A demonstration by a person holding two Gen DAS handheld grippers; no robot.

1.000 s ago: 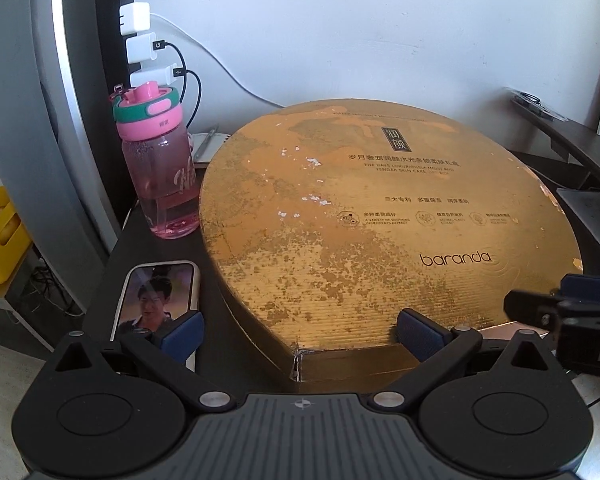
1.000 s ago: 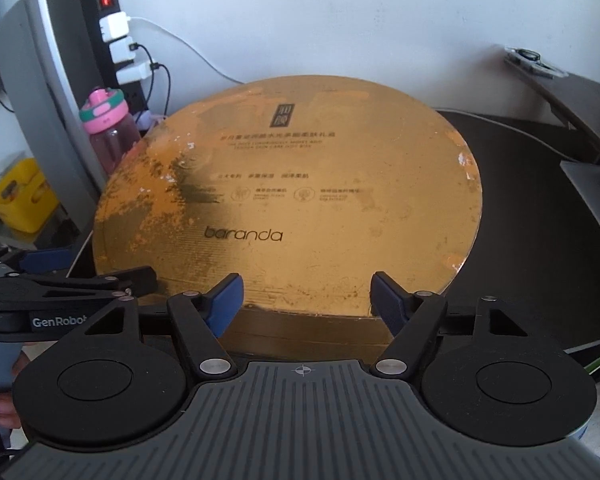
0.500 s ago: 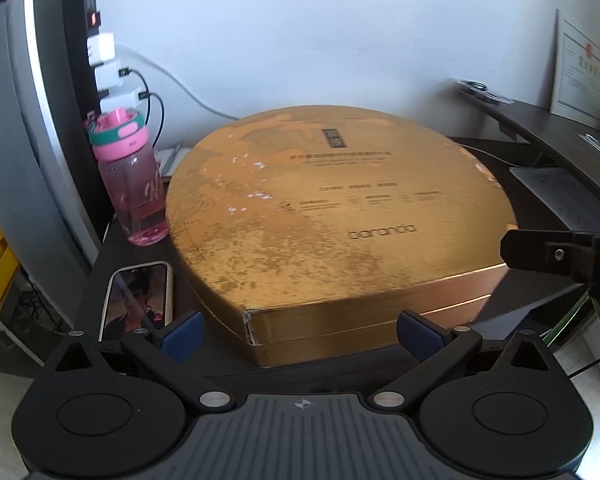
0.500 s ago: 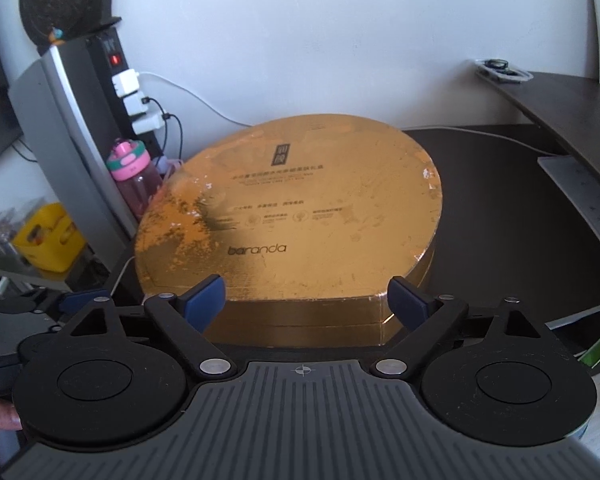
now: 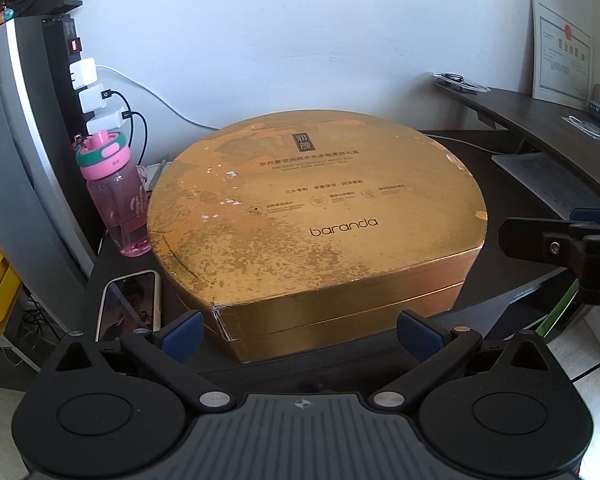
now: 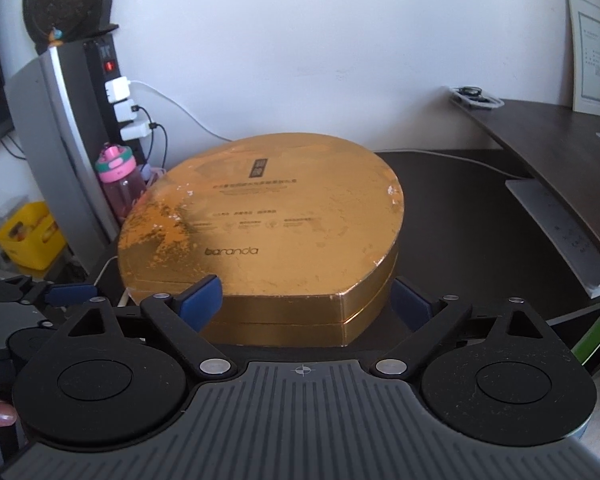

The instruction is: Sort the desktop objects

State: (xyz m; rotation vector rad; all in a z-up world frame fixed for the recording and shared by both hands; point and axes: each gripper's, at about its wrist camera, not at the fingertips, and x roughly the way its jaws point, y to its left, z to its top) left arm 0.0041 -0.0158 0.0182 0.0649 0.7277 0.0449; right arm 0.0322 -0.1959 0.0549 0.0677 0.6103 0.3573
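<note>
A large gold, teardrop-shaped gift box marked "baranda" lies flat on the dark desk. My left gripper is open just in front of the box's near left corner, touching nothing. My right gripper is open too, its blue pads on either side of the box's near right corner but apart from it. A pink water bottle stands left of the box. A phone lies face up on the desk near my left fingertip.
A grey monitor back and a power strip with white chargers stand at the left. A raised dark shelf curves along the right, papers below it. A yellow crate sits off the desk's left side.
Both grippers have pulled back and up from the gold box, which now shows whole with its side wall. The box rests where it was.
</note>
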